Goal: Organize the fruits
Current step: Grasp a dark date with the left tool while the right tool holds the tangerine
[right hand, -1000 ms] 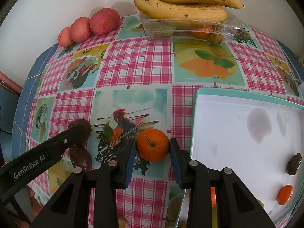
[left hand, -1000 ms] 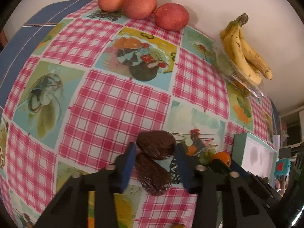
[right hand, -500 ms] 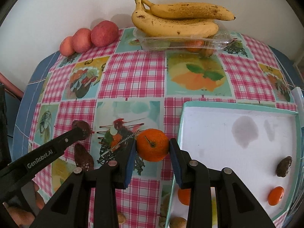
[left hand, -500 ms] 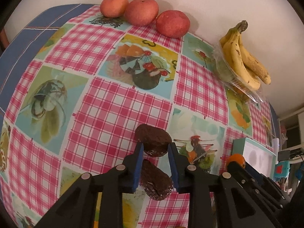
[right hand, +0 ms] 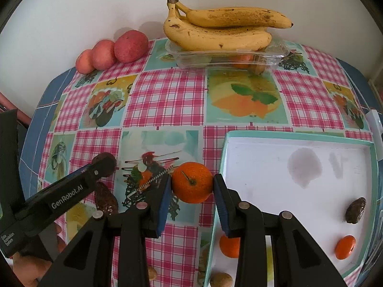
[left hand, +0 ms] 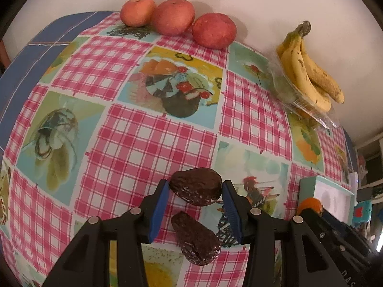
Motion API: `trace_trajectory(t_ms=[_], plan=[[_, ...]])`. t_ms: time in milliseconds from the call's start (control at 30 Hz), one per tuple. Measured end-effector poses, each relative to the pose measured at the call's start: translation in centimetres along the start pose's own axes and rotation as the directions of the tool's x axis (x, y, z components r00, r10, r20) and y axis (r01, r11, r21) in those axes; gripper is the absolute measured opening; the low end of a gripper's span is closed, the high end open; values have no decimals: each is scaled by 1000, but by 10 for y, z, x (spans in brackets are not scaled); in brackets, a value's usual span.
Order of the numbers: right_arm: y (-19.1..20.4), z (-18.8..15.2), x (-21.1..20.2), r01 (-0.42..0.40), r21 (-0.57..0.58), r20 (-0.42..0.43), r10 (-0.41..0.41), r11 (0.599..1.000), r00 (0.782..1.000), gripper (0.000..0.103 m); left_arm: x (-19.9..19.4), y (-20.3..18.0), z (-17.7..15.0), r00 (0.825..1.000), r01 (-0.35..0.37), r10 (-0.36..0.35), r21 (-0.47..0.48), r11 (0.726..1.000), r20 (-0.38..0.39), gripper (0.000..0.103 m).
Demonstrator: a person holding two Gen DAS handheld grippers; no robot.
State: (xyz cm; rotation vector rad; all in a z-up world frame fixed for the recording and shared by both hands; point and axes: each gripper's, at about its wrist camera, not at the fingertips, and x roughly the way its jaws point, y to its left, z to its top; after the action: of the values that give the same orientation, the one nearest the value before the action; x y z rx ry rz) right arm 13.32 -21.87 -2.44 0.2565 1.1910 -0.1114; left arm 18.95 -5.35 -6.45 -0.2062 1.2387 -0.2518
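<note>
Pink-and-white checked tablecloth [right hand: 165, 100] with fruit-print squares; yellow, brown-speckled bananas [right hand: 220, 32]; red apples [left hand: 213, 33]; orange mandarin [right hand: 192, 182]; dark brown avocados [left hand: 196, 186]; white tray [right hand: 296, 141] rimmed in mint green

Plain white wall [right hand: 71, 12] behind the table [left hand: 36, 55], which carries a pink-checked, fruit-print tablecloth [right hand: 167, 95]. Blue border at edges. Indoor lighting.

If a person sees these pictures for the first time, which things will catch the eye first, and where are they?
The bright orange mandarin between the right tongs, just left of the white tray, stands out first. Next comes the dark wrinkled avocado between the left tongs, with a second one lying nearer the camera. At the far edge by the wall lie the bananas on a clear plastic box and three red apples in a row.
</note>
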Motion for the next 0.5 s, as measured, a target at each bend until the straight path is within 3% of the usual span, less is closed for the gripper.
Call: trace_trajectory(t_ms=[233,500], plan=[[0,0,-1,-2,-1,2,2,1000,1000,37,1,2,2,1000,8,-8,18,1000,14,49],[1,1,-1,-1,-4,-2,1,1000,1000,37,2,-2,1,999,-30,27,71,997,35,49]])
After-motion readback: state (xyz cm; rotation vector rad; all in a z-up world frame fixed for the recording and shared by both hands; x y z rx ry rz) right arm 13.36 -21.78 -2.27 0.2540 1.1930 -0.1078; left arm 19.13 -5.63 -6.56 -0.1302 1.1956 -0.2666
